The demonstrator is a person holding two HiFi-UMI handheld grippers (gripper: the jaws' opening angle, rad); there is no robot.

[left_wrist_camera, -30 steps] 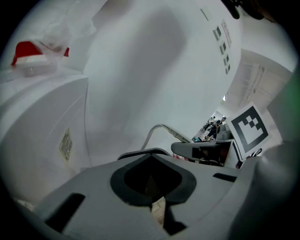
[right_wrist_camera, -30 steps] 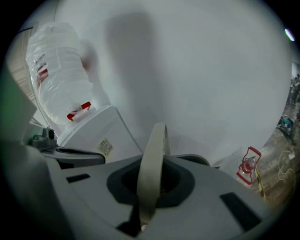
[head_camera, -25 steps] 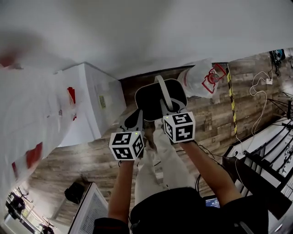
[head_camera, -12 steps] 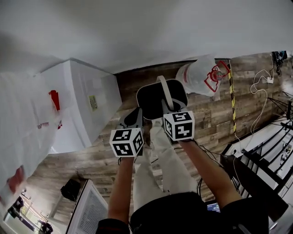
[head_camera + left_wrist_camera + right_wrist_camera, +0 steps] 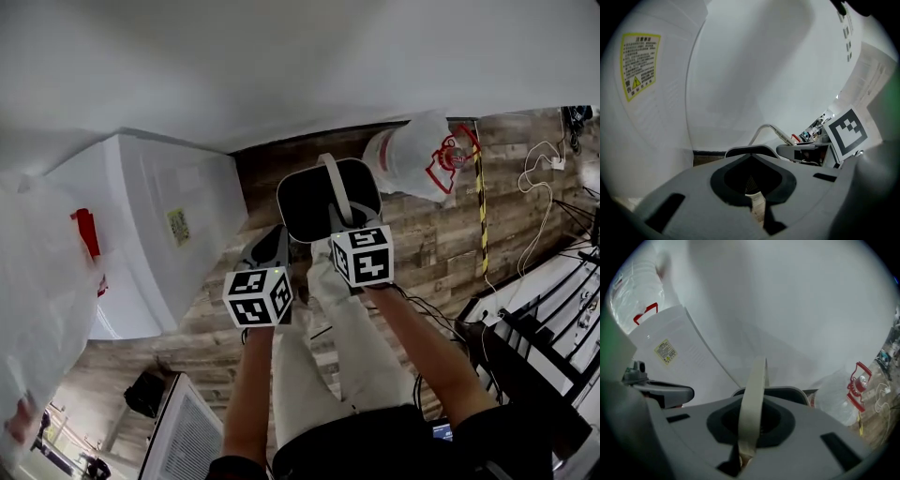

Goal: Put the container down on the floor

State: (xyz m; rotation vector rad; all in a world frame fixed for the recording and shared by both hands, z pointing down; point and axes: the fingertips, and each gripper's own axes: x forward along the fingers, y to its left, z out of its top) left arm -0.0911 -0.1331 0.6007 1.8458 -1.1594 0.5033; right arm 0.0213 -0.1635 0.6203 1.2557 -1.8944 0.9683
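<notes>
Remote session, looking down: my right gripper (image 5: 341, 217) is clamped on the flat beige strap handle (image 5: 754, 394) of the container (image 5: 309, 202). The container is an oval dark tub with a smooth pale rim, poised over the plank floor (image 5: 441, 234) near its far edge, where dark skirting meets the plain white wall (image 5: 281, 66) (whether its base touches the planks, I cannot tell). My left gripper (image 5: 275, 246) hangs just beside the tub's near-left rim, jaws pressed together on nothing. A smooth white cabinet (image 5: 159, 234) with a yellow label (image 5: 640, 63) hems the left. A ribbed translucent bottle (image 5: 412, 155) stands just right of the tub. Cables (image 5: 539, 225) trail near the floor's right edge. Open planks lie between cabinet and tub.
</notes>
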